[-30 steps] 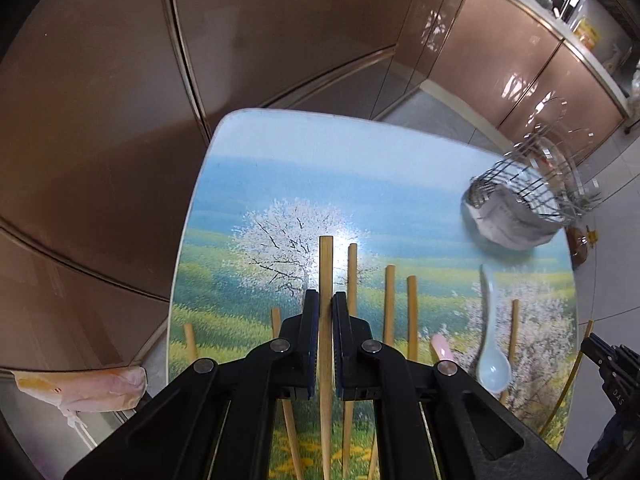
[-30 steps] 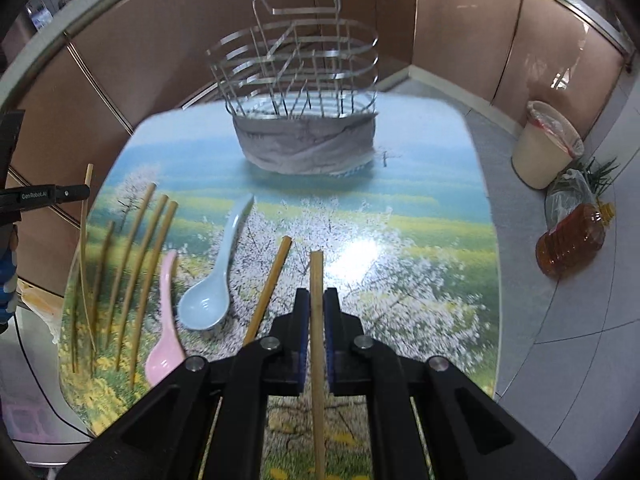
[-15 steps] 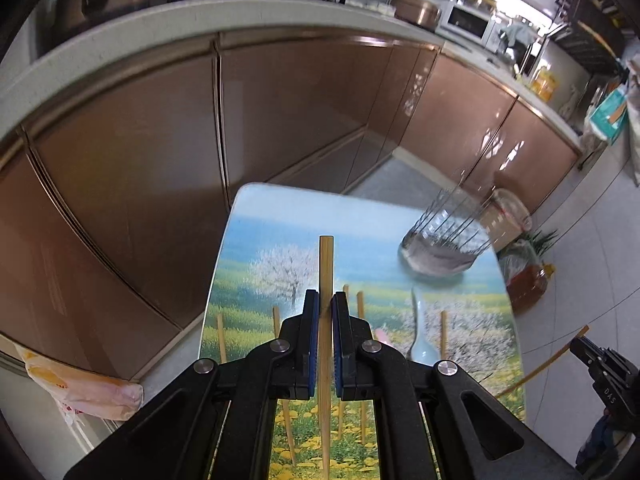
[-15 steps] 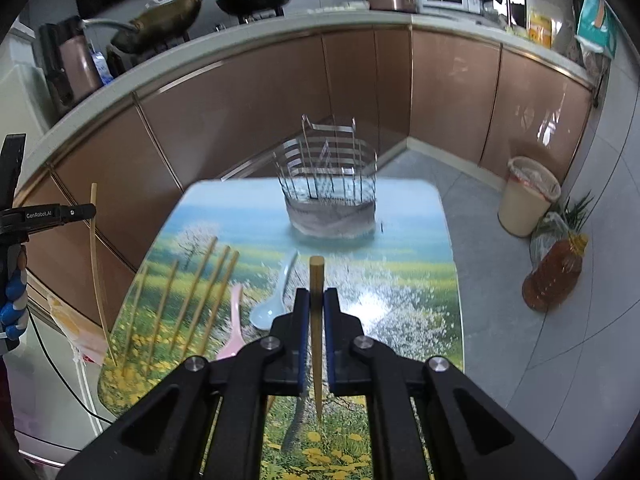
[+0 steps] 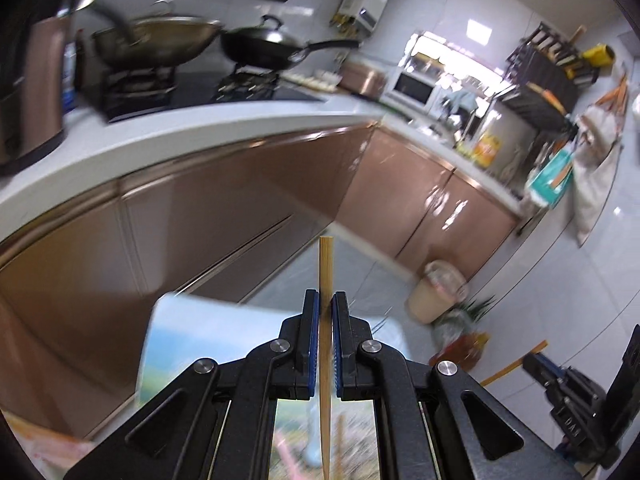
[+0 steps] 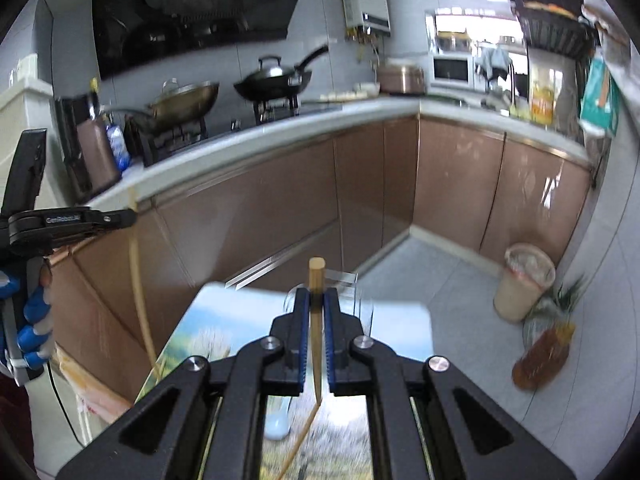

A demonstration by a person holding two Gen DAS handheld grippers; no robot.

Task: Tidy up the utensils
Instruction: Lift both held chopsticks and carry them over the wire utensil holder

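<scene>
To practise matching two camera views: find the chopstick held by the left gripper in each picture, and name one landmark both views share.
Left wrist view: the left gripper's chopstick stands upright at centre, clamped in the left gripper.
Right wrist view: it hangs at the left edge, below the left gripper.
Shared landmark: the beige bin on the floor.

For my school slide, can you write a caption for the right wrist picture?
Right gripper clamps a wooden chopstick above the picture-printed table, facing kitchen cabinets.
</scene>
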